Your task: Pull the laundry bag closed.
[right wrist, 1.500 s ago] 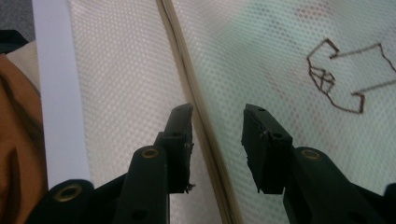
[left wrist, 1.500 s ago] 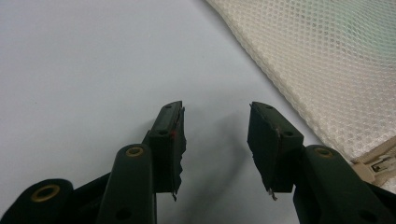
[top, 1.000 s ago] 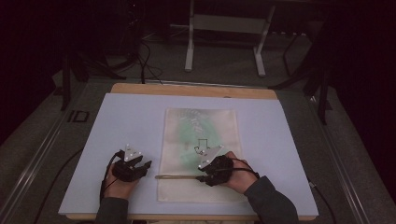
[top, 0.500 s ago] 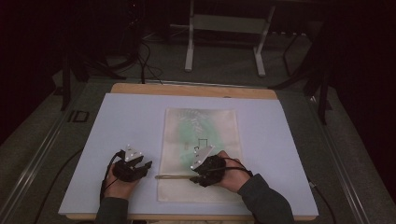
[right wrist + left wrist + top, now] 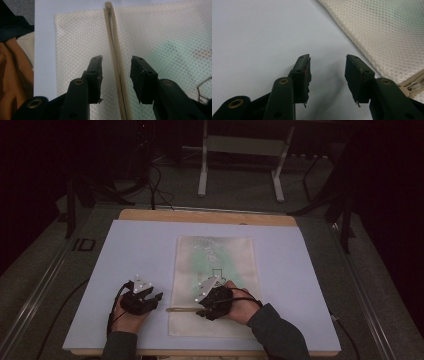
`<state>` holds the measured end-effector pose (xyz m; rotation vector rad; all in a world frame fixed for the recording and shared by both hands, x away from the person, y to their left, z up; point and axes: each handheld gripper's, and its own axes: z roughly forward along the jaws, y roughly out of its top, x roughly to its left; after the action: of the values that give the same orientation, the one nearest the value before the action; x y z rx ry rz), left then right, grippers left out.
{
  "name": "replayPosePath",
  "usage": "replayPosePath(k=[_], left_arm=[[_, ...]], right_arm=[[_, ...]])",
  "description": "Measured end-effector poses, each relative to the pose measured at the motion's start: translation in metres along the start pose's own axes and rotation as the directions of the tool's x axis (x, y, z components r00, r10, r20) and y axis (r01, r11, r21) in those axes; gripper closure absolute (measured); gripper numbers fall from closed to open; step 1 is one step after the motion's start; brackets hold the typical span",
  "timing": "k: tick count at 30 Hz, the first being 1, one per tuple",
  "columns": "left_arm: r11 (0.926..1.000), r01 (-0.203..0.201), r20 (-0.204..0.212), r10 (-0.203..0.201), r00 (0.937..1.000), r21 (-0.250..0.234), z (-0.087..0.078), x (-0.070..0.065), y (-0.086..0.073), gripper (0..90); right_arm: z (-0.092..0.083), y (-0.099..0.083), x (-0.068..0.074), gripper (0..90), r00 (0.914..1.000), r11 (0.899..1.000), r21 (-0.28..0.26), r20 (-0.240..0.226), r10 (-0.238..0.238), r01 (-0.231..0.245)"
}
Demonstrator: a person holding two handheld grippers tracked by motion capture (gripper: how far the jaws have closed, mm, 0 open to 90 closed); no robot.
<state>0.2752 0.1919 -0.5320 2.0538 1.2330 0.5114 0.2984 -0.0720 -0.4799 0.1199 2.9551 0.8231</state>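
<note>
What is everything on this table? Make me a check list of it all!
Surface: pale blue sheet on a wooden table.
Job's things: cream mesh bag, flat, something green inside; its zipper runs between the right gripper's jaws.
Clutter: nothing seen.
Grippers: left gripper open over bare sheet beside the bag; right gripper open, astride the zipper.
Cables: one trails from the left gripper.
Surroundings: dark floor, grey metal stand behind.

We've got both forearms coming in from 6 o'clock. Our left gripper (image 5: pixel 150 296) sits low, pointing toward 3 o'clock, jaws apart with nothing between them. Our right gripper (image 5: pixel 200 310) points toward 9 o'clock, jaws wide too after some wavering, pads not pressing anything.
</note>
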Motion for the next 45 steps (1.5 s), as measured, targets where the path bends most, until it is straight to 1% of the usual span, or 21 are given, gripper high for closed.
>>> replayPosePath(k=[10, 20, 28, 39, 42, 45], left_arm=[[1.0, -0.003, 0.004, 0.003, 1.0, -0.006, -0.001, 0.0, 0.0, 54.6], [1.0, -0.002, 0.005, 0.002, 1.0, -0.009, -0.002, 0.001, 0.0, 54.6], [0.9999, -0.003, 0.006, 0.003, 1.0, -0.012, -0.002, 0.001, 0.0, 54.6], [0.9999, -0.003, 0.005, 0.003, 1.0, -0.014, -0.003, 0.002, 0.0, 54.6], [0.9999, -0.001, 0.005, 0.001, 1.0, -0.014, -0.003, 0.002, 0.0, 54.6], [0.9999, -0.002, 0.004, 0.002, 1.0, -0.015, -0.003, 0.002, 0.0, 54.6]], right_arm=[[0.008, 0.013, 0.0, 63.3, 0.9997, 1.0, -0.005, -0.011, -0.024, 0.024], [0.016, 0.026, -0.001, 65.2, 0.9989, 0.999, -0.005, -0.028, -0.037, 0.037], [0.024, 0.035, 0.0, 69.4, 0.998, 0.999, -0.008, -0.037, -0.052, 0.051], [0.034, 0.046, 0.001, 75.3, 0.9975, 0.998, -0.009, -0.04, -0.057, 0.057], [0.037, 0.05, 0.001, 75.5, 0.9979, 0.999, -0.012, -0.039, -0.051, 0.051], [0.04, 0.053, 0.002, 75.0, 0.9975, 0.998, -0.011, -0.044, -0.056, 0.055]])
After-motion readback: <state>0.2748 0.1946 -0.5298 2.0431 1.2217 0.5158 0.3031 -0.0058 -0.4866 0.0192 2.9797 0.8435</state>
